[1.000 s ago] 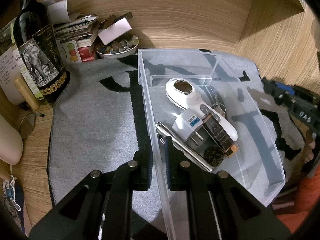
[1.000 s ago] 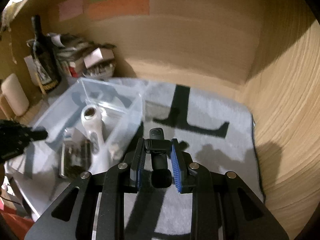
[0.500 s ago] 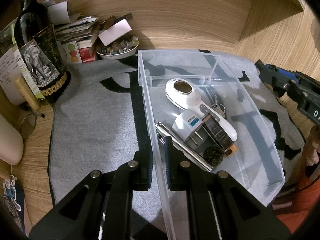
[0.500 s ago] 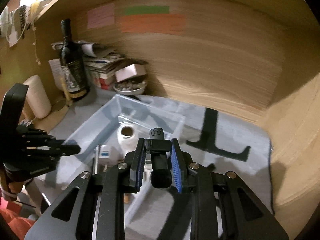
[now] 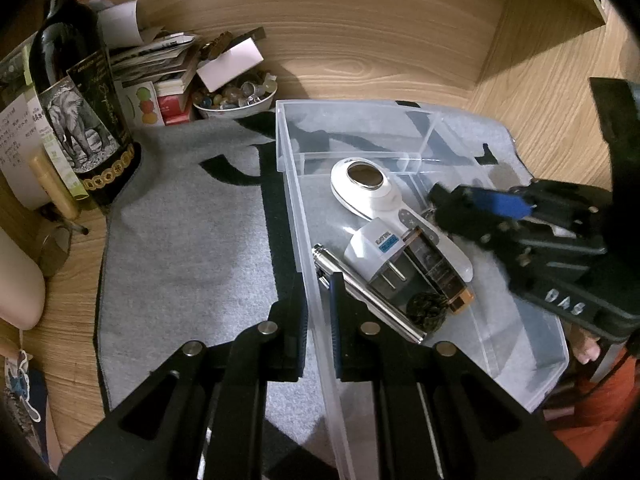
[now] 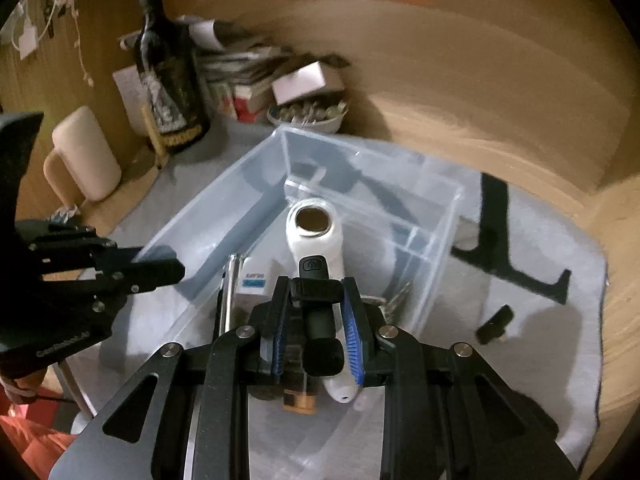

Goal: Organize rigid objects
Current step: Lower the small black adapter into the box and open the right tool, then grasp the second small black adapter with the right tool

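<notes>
Grippers first, left to right. Our left gripper (image 5: 318, 300) reaches in from six o'clock, level, its fingers pinched on the near wall of the clear bin (image 5: 520, 376). Inside the bin we see a steel rod (image 5: 368, 292), a white plug adapter (image 5: 374, 250) and a white handheld device (image 5: 366, 186). At three o'clock our right gripper (image 6: 316, 320) hovers over the bin, angled down, its blue pads clamping a black clip-on microphone (image 6: 318, 312).
</notes>
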Demonstrator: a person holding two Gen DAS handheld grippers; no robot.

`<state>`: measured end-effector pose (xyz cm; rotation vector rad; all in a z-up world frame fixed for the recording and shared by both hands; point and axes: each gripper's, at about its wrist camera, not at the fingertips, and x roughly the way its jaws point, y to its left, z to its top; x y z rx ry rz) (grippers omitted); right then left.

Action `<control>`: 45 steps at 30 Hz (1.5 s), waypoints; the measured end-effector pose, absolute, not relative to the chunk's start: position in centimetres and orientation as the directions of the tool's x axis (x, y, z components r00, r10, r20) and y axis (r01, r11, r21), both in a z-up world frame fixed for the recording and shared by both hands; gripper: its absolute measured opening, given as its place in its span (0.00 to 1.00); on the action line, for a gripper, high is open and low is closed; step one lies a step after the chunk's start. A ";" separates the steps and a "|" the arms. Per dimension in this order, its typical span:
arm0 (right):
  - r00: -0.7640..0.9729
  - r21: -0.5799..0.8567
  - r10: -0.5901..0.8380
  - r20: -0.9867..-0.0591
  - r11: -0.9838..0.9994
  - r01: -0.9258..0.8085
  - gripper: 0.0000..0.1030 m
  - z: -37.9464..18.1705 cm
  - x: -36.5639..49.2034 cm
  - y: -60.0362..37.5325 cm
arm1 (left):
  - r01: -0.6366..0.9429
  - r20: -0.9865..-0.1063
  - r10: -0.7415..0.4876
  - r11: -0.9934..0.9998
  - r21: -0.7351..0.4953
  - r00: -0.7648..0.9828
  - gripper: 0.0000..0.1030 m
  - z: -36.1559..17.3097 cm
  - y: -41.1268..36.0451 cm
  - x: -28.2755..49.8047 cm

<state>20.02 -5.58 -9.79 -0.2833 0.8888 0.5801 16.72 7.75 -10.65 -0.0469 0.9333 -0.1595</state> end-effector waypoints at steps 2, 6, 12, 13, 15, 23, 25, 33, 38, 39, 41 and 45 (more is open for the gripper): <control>0.483 0.003 0.355 -0.801 0.808 -0.589 0.22 -10.0 20.0 -5.5 | 0.117 -0.795 -0.159 0.987 -0.111 0.585 0.09 -10.6 7.8 16.7; 0.485 0.006 0.356 -0.799 0.811 -0.585 0.28 -9.7 19.9 -5.7 | 0.118 -0.794 -0.162 0.986 -0.115 0.585 0.09 -10.6 7.8 16.7; 0.533 0.001 0.359 -0.766 0.830 -0.558 0.42 -8.2 19.7 -6.7 | 0.117 -0.794 -0.162 0.986 -0.115 0.585 0.09 -10.6 7.8 16.6; 0.542 -0.002 0.357 -0.761 0.834 -0.552 0.43 -8.0 19.7 -6.9 | 0.118 -0.794 -0.162 0.986 -0.114 0.585 0.09 -10.6 7.8 16.6; 0.569 -0.010 0.347 -0.746 0.848 -0.530 0.47 -7.3 19.7 -7.5 | 0.117 -0.795 -0.161 0.987 -0.114 0.585 0.09 -10.6 7.8 16.7; 0.669 -0.029 0.293 -0.683 0.904 -0.426 0.62 -4.5 20.9 -10.3 | 0.117 -0.794 -0.162 0.986 -0.116 0.585 0.09 -10.6 7.8 16.7; 0.691 -0.033 0.271 -0.670 0.919 -0.392 0.63 -3.9 21.6 -11.4 | 0.117 -0.794 -0.162 0.986 -0.116 0.585 0.09 -10.6 7.8 16.7; 0.715 -0.042 0.157 -0.682 0.967 -0.253 0.63 -4.7 25.1 -15.1 | 0.118 -0.795 -0.162 0.986 -0.115 0.585 0.09 -10.6 7.8 16.7; 0.648 -0.002 0.139 -0.749 0.977 -0.213 0.63 -7.8 27.2 -16.4 | 0.119 -0.795 -0.162 0.986 -0.113 0.585 0.09 -10.6 7.8 16.7; 0.630 -0.007 0.132 -0.765 0.977 -0.214 0.63 -8.5 27.4 -16.5 | 0.119 -0.795 -0.162 0.986 -0.114 0.584 0.09 -10.6 7.8 16.7; 0.596 -0.018 0.122 -0.794 0.975 -0.223 0.63 -9.9 27.6 -16.4 | 0.119 -0.796 -0.162 0.986 -0.113 0.584 0.09 -10.7 7.8 16.6; 0.540 -0.055 0.094 -0.837 0.966 -0.253 0.58 -12.3 27.5 -16.0 | 0.119 -0.796 -0.159 0.987 -0.110 0.584 0.09 -10.7 7.7 16.6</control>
